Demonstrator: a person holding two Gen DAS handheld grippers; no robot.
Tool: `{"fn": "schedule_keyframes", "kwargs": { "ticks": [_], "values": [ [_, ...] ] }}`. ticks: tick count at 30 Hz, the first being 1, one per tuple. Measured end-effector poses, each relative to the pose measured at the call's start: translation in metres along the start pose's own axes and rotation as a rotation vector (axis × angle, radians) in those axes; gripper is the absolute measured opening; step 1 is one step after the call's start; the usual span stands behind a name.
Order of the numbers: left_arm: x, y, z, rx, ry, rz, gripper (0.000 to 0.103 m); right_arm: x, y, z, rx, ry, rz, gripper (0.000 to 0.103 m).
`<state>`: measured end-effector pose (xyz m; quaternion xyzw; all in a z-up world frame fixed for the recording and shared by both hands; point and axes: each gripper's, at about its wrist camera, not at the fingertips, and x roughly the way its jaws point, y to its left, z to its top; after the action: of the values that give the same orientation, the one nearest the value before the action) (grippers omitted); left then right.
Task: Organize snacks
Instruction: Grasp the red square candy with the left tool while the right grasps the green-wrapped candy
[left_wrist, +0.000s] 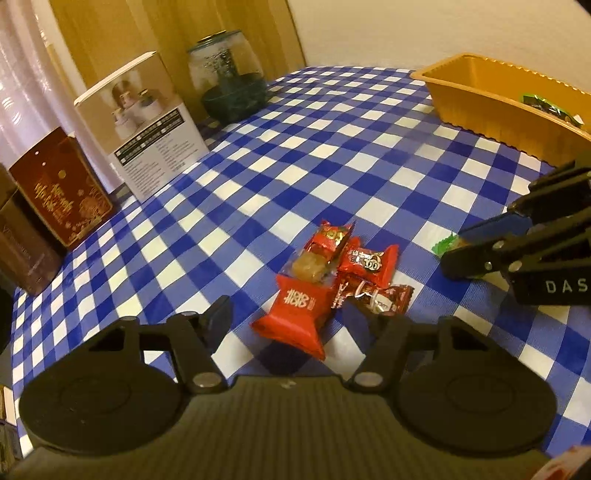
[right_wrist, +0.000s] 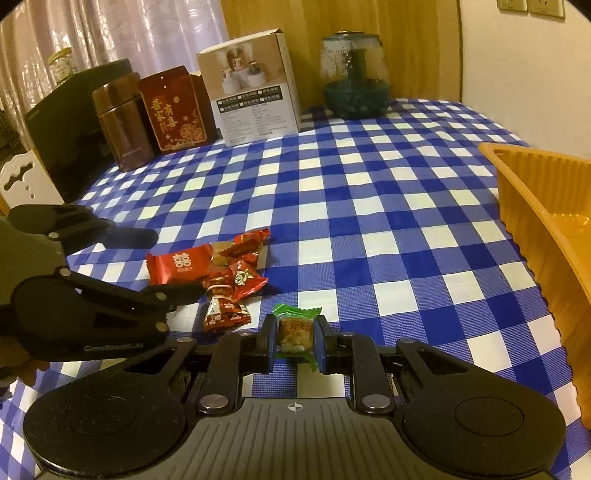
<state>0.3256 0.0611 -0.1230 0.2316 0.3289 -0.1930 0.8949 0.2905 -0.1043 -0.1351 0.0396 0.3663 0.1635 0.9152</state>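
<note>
A small pile of red-wrapped snacks lies on the blue checked tablecloth. My left gripper stands open around its nearest piece, a red packet with white characters, and the pads do not touch it. The right wrist view shows the same pile with the left gripper reaching in from the left. My right gripper is shut on a green-wrapped snack just above the cloth. In the left wrist view that right gripper is at the right, with the green wrapper showing at its tips.
An orange plastic tray at the right holds green packets; its wall fills the right side of the right wrist view. Along the far edge stand a white box, a red tin, a brown canister and a glass jar.
</note>
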Motion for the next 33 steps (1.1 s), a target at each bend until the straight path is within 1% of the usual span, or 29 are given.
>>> {"fn": "schedule_keyframes", "kwargs": {
  "ticks": [4,8,11,14,16,19,22,29,33],
  "values": [
    [0.005,0.0,0.001,0.008,0.006,-0.005,0.049,0.001,0.0,-0.001,0.009,0.001,0.0,0.021],
    [0.009,-0.001,0.0,0.014,0.014,-0.016,0.046,0.002,0.001,-0.001,0.011,0.003,0.0,0.021],
    [0.01,-0.003,0.0,0.015,0.018,-0.019,0.04,0.002,0.002,-0.001,0.01,0.002,0.002,0.021],
    [0.01,-0.003,0.0,-0.006,0.022,-0.027,0.031,0.004,0.001,0.0,0.01,0.005,0.003,0.021],
    [0.01,-0.003,0.0,-0.02,0.027,-0.025,0.029,0.003,0.0,-0.001,0.009,0.004,0.001,0.021],
    [0.009,-0.003,0.001,-0.035,0.042,-0.01,0.028,0.002,0.0,-0.001,0.012,0.001,-0.004,0.021],
    [0.006,-0.002,0.0,-0.071,0.057,0.008,0.027,0.0,0.0,0.0,0.01,-0.005,-0.009,0.021],
    [-0.01,-0.001,-0.005,-0.212,0.08,0.052,0.025,-0.008,-0.002,0.001,0.023,-0.021,-0.005,0.021],
    [-0.025,-0.002,-0.007,-0.287,0.069,0.079,0.025,-0.019,-0.002,0.001,0.022,-0.033,0.003,0.021]
  ]
}}
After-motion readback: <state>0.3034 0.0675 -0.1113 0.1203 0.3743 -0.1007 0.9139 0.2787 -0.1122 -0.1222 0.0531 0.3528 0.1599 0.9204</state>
